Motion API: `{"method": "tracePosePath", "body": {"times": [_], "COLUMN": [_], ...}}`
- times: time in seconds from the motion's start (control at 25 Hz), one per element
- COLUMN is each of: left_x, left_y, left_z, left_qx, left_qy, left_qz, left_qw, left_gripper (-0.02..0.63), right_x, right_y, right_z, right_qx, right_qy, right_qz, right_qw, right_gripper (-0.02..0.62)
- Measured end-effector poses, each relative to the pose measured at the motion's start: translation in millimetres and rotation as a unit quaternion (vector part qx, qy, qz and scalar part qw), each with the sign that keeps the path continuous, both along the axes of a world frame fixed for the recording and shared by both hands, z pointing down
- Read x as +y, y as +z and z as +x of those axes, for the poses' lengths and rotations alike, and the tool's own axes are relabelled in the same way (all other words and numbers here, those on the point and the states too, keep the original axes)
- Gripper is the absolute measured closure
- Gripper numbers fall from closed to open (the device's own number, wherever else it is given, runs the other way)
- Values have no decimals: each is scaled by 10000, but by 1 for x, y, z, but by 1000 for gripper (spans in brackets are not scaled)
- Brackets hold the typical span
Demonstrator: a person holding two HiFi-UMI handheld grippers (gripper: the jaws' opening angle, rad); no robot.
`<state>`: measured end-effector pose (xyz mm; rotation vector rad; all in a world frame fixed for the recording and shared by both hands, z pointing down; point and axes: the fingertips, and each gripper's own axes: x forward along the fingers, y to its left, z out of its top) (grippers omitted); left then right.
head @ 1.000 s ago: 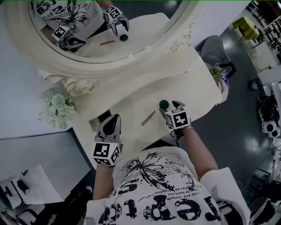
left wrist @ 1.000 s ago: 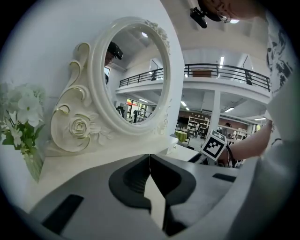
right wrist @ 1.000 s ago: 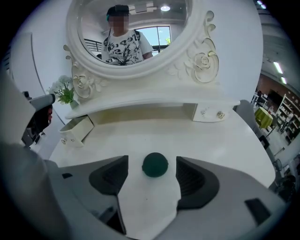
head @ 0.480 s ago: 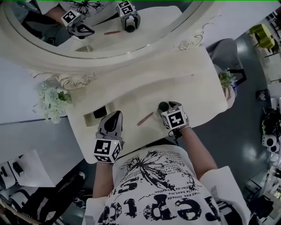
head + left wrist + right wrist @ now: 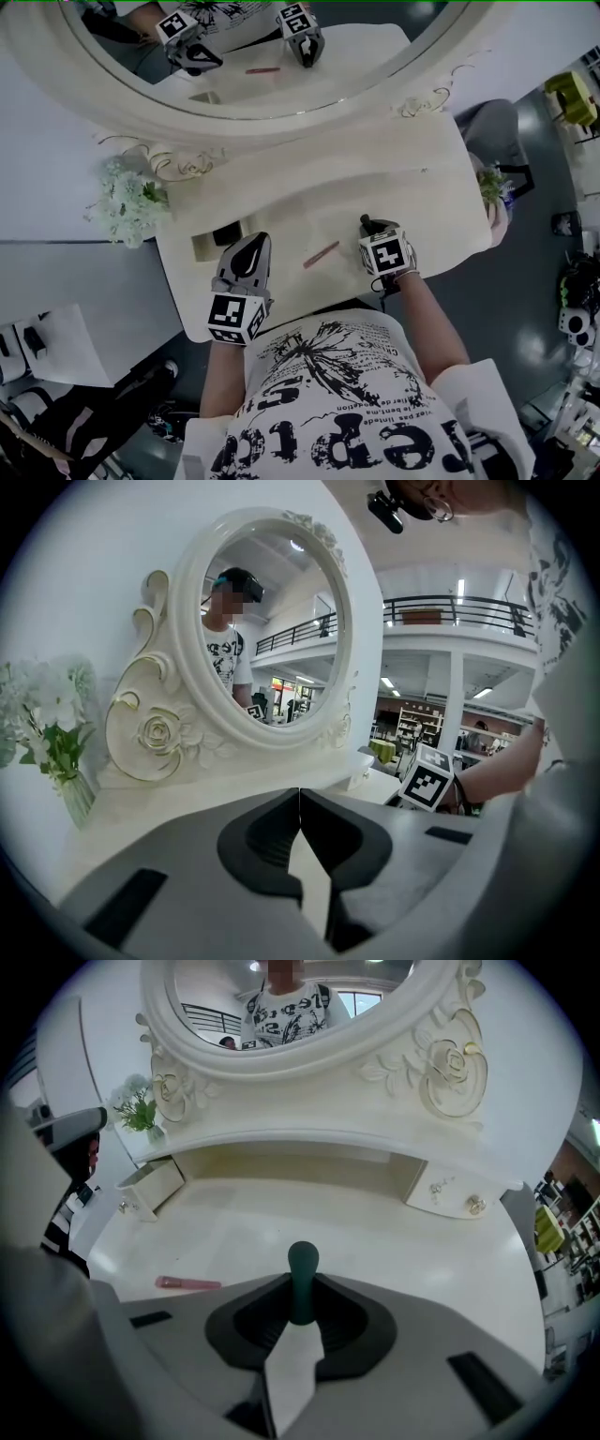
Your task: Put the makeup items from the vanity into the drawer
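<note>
A dark green makeup item (image 5: 302,1274) with a rounded top stands upright between the jaws of my right gripper (image 5: 300,1314), which are closing and press on its stem. In the head view this gripper (image 5: 371,229) is at the vanity's front right, with the green item (image 5: 367,224) at its tip. A pink tube (image 5: 321,254) lies flat on the vanity top (image 5: 375,178) between the two grippers, and it appears as the pink tube (image 5: 187,1282) to the left. My left gripper (image 5: 251,247) is shut and empty beside the open drawer (image 5: 206,246).
An oval mirror (image 5: 281,117) in a carved cream frame backs the vanity. White flowers (image 5: 127,202) stand at the left end. A second small drawer (image 5: 448,1194) at the right is closed. The open drawer (image 5: 150,1188) juts out at the left.
The right gripper's jaws have closed around the green item, which stood just ahead of them before. The left gripper stays by the open drawer. The head view has shifted a little.
</note>
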<state>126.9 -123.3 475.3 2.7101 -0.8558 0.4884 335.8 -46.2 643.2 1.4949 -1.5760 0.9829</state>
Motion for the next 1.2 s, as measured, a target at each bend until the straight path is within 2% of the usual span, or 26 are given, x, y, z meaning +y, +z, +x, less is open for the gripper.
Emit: {"method": "tracePosePath", "body": {"times": [0.2, 0.64, 0.92, 1.2], "left_x": [-1, -9, -10, -7], "left_y": [-12, -45, -50, -46], "left_z": [-22, -137, -204, -263], "left_qx": [62, 280, 267, 212], "left_qy": [-205, -977, -1408, -1860], "left_qz": [148, 496, 554, 515], "left_qw": [9997, 9936, 9881, 9810], "left_gripper": [586, 586, 586, 586], "right_x": [-23, -89, -110, -120], "right_y": [-25, -81, -88, -80], "right_z": [-24, -171, -255, -319], "right_qx": [-38, -286, -473, -596], "right_qy": [-276, -1362, -1963, -2444], "right_qz": [338, 986, 1054, 921], "right_qw": [9990, 9854, 9737, 9635], "right_gripper": [520, 521, 520, 520]}}
